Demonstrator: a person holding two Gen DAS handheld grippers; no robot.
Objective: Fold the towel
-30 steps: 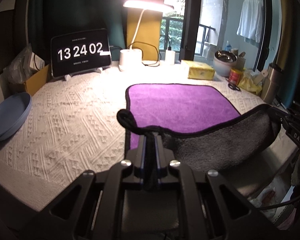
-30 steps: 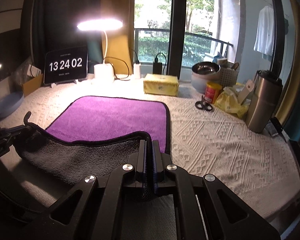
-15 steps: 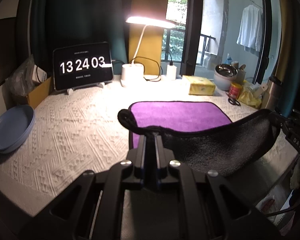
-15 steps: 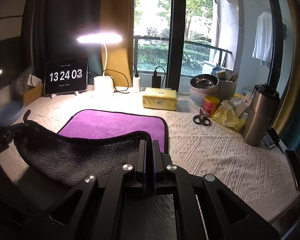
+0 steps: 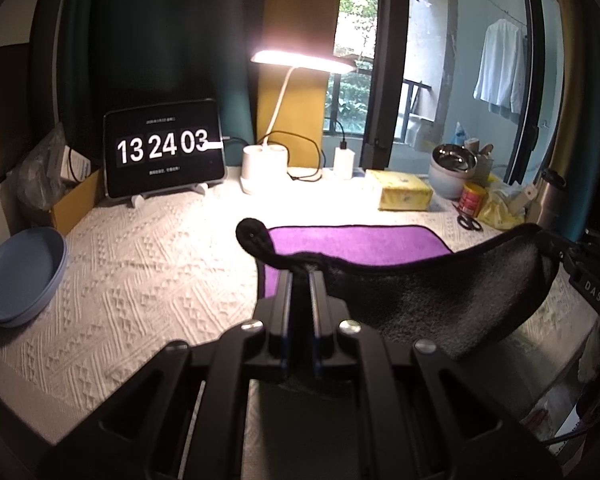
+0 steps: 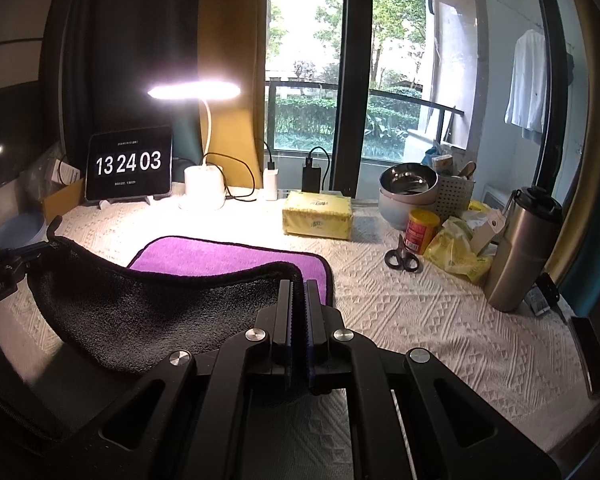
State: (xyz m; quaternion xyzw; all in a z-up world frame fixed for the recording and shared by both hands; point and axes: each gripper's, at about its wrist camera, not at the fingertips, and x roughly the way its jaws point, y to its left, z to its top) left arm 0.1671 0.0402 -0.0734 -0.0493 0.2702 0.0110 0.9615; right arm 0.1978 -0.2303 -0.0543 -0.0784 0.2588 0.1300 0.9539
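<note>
The towel point(image 5: 352, 242) is purple on top and grey underneath, with a black hem. Its far half lies flat on the white cloth-covered table. Its near edge is lifted, grey side point(image 5: 440, 300) facing me and sagging between the two grippers. My left gripper point(image 5: 300, 276) is shut on the near left corner, whose tip curls up past the fingers. My right gripper point(image 6: 299, 284) is shut on the near right corner of the towel point(image 6: 220, 256). The left gripper also shows at the left edge of the right wrist view point(image 6: 4, 268).
At the back stand a clock tablet point(image 5: 164, 152), a lit desk lamp point(image 5: 265, 168) and a yellow tissue pack point(image 6: 318, 214). A blue plate point(image 5: 18, 272) lies at left. Scissors point(image 6: 402, 258), a red can point(image 6: 422, 230), bowls and a steel flask point(image 6: 524, 248) crowd the right.
Both grippers have risen and carried the near edge of the towel up and towards the far side. Less purple shows flat on the table. The clock went from 13:24:02 to 13:24:03.
</note>
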